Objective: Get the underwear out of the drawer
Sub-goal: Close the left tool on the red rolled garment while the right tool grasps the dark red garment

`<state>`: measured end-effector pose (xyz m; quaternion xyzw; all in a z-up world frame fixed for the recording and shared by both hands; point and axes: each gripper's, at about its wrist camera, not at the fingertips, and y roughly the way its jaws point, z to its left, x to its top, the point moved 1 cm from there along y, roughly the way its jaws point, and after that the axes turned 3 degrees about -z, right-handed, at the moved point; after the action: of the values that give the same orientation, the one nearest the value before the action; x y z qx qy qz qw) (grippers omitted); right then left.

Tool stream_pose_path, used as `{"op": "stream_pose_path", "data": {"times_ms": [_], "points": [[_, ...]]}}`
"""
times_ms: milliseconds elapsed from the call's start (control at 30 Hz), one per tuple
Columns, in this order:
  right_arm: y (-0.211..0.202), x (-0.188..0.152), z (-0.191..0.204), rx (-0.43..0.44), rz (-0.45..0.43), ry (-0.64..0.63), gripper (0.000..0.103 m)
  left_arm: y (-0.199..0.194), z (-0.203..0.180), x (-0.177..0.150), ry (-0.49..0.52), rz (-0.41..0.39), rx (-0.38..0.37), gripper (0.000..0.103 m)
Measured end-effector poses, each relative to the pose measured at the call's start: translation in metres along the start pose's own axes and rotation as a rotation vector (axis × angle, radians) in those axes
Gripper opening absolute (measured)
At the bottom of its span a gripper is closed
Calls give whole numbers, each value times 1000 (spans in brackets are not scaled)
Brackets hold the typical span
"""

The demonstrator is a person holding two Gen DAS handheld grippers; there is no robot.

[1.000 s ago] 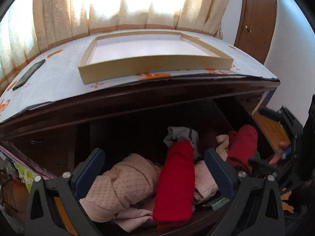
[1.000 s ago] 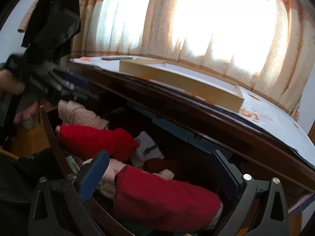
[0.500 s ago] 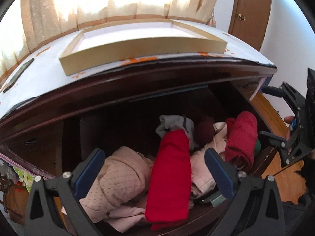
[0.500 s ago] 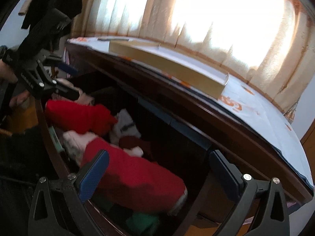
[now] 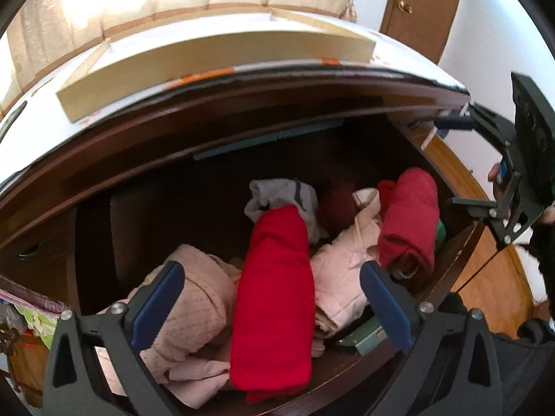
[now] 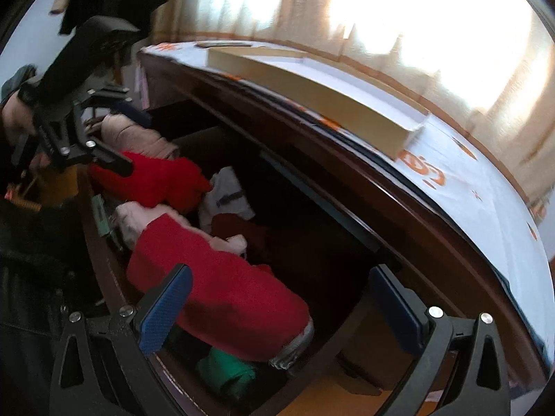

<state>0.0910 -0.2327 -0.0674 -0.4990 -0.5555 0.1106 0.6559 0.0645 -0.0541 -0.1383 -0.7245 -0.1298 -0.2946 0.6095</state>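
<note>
1. Location: the drawer [image 5: 461, 239] stands pulled out beneath the dresser top [image 5: 45, 131]. The underwear lies inside as rolled bundles, crowded toward the near and right part; the far left part is dark and appears bare.

2. Left gripper [image 5: 270, 298]: jaws spread wide, holding nothing, poised above the bright red roll [image 5: 274, 298], which sits between the blue pads in this view. Contact cannot be confirmed.

3. Right gripper [image 6: 277, 305]: jaws likewise spread and empty, above the dark red roll [image 6: 222, 287] at the right end of the drawer.

4. Neighbours: a pink dotted bundle [image 5: 194, 308] lies just left of the bright red roll; a pale pink piece [image 5: 343, 267] lies between the two red rolls; a grey-white item [image 5: 281, 194] sits just beyond the bright red roll's far end.

5. Handling, as judged: soft knit fabric, light, not fragile, not slippery. A roll will compress and may unroll or drag a neighbour if caught at a loose edge. Best hold: across the thick middle of the roll.

6. Orientation: the bright red roll's long axis runs near to far, its near end at the drawer front. The dark red roll runs roughly parallel to it.

7. Also present: a shallow cardboard tray [image 5: 215, 59] on the dresser top.
</note>
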Motion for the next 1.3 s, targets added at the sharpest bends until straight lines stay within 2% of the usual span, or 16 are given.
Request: {"op": "stream_pose_path", "data": {"times_ms": [133, 200, 267, 367, 633, 767, 867, 1000, 1300], "points": [[3, 0, 4, 19, 21, -43, 102, 8, -6, -3, 30, 39, -11, 93], [6, 0, 4, 38, 32, -53, 102, 12, -8, -5, 42, 57, -17, 85], [8, -1, 7, 65, 47, -72, 100, 16, -9, -5, 43, 78, -29, 83], [15, -1, 11, 108, 86, -94, 89, 21, -7, -5, 36, 96, -41, 78], [34, 8, 10, 189, 160, -135, 88, 33, -6, -3, 41, 153, -87, 75], [42, 11, 10, 272, 201, -131, 88, 40, -5, -1, 48, 176, -102, 75], [44, 10, 10, 316, 235, -145, 88, 42, -2, 1, 46, 183, -109, 71], [41, 9, 11, 333, 261, -180, 88, 45, 3, 0, 50, 196, -106, 57], [57, 2, 28, 333, 349, -263, 87, 59, -6, -1, 94, 210, -66, 57]]}}
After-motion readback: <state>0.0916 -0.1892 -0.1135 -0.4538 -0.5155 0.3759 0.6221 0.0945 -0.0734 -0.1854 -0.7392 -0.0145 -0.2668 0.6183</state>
